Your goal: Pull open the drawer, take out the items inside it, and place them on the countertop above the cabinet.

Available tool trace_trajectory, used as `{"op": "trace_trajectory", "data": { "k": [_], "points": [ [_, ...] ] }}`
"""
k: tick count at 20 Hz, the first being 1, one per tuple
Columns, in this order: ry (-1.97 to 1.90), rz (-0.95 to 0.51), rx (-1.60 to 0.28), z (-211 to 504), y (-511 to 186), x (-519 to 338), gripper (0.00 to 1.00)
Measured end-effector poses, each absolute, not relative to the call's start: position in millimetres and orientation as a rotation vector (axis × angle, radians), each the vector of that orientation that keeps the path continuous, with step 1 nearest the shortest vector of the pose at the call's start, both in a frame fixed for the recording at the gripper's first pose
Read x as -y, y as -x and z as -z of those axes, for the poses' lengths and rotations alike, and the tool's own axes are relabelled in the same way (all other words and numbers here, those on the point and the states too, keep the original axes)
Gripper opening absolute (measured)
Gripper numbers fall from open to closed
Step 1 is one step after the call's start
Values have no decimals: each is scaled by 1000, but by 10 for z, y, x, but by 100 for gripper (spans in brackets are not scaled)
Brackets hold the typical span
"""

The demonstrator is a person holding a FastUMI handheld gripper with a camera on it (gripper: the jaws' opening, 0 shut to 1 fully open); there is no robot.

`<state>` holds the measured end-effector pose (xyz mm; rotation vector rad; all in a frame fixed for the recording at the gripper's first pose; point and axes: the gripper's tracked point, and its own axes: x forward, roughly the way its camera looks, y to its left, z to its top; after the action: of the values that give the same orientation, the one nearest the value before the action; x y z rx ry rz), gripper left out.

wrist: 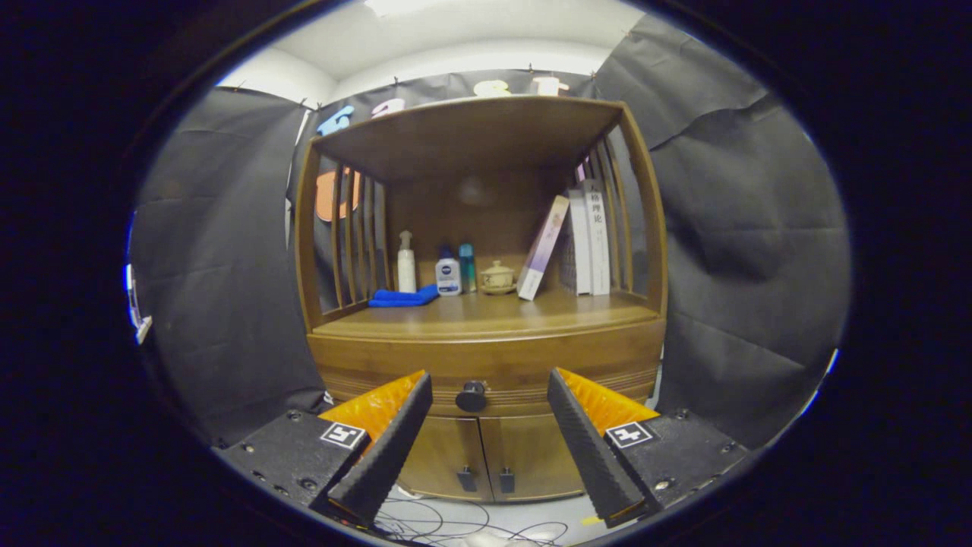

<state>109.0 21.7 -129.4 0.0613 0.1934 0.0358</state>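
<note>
Tool (490, 384) stood wide open, holding nothing, its fingers either side of the drawer knob (471, 396). Drawer (490, 363) was shut below the surface (486, 315); blue cloth (402, 297) lay above the knob, leftward.

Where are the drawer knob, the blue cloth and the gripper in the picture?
drawer knob (471, 396): gripper view, its round black face.
blue cloth (402, 297): gripper view, middle of the folded cloth.
gripper (490, 384): gripper view, open gap midway between fingertips.
</note>
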Motion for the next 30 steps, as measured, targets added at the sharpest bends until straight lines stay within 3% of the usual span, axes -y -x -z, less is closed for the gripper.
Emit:
{"op": "trace_trajectory", "data": {
  "k": [19,21,29,30],
  "points": [
    [47,10,-274,2249,-2350,-518,100],
    [40,23,-274,2239,-2391,-488,96],
    [-36,41,-305,2372,-2417,-507,53],
    [-38,50,-309,2367,-2433,-460,52]
  ]
}}
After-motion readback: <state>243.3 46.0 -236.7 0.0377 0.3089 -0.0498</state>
